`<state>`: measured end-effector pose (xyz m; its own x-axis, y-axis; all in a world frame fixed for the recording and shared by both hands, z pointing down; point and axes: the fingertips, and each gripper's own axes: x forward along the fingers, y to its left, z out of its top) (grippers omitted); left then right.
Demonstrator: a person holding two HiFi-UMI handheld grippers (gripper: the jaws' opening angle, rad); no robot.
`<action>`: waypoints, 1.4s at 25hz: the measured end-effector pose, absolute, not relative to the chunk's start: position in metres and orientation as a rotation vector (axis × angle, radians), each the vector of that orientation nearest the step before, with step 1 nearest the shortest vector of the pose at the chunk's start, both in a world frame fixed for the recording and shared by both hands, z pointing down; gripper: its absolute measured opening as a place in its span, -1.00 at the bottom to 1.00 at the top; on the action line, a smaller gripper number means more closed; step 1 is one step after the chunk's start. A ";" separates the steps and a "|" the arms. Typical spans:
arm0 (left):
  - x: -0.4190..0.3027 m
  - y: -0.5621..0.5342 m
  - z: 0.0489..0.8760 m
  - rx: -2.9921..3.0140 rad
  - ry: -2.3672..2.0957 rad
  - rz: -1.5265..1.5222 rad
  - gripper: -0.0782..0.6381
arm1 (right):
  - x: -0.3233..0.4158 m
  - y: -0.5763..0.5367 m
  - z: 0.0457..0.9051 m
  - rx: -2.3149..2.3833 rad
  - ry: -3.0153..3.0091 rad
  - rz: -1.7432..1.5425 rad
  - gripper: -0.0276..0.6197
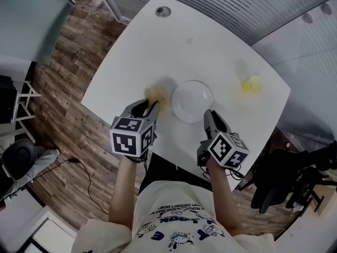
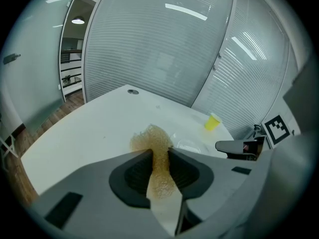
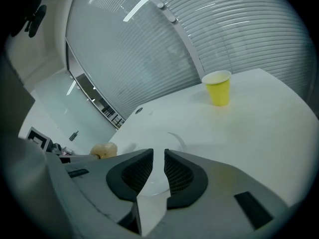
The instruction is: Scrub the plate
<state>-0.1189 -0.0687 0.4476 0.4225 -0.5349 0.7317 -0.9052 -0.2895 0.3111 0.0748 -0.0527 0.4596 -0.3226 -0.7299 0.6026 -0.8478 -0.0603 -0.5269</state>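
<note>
On the white bench (image 1: 210, 46), the left gripper's (image 1: 150, 103) jaws clamp a tan mesh scrubber (image 1: 157, 95) just left of the clear plate (image 1: 192, 100) lying mid-bench, while the right gripper's (image 1: 208, 114) jaws stand narrow, closed on the plate's near rim.

text: none legible | shirt print (image 1: 176, 225): too blurred to read

Right gripper (image 3: 158, 152) jaws nipping clear plate (image 3: 162, 141) rim; 1 yellow cup (image 3: 218, 87) beyond.
</note>
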 end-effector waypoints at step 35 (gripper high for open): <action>-0.129 -0.076 0.430 1.944 -1.353 0.620 -0.22 | 0.071 -0.054 0.425 1.737 -2.197 1.252 -0.77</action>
<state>-0.1288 -0.0758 0.4304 0.3462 -0.6144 0.7090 -0.9382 -0.2290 0.2596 0.0711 -0.0541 0.4247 -0.3573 -0.7797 0.5142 -0.8399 0.0274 -0.5420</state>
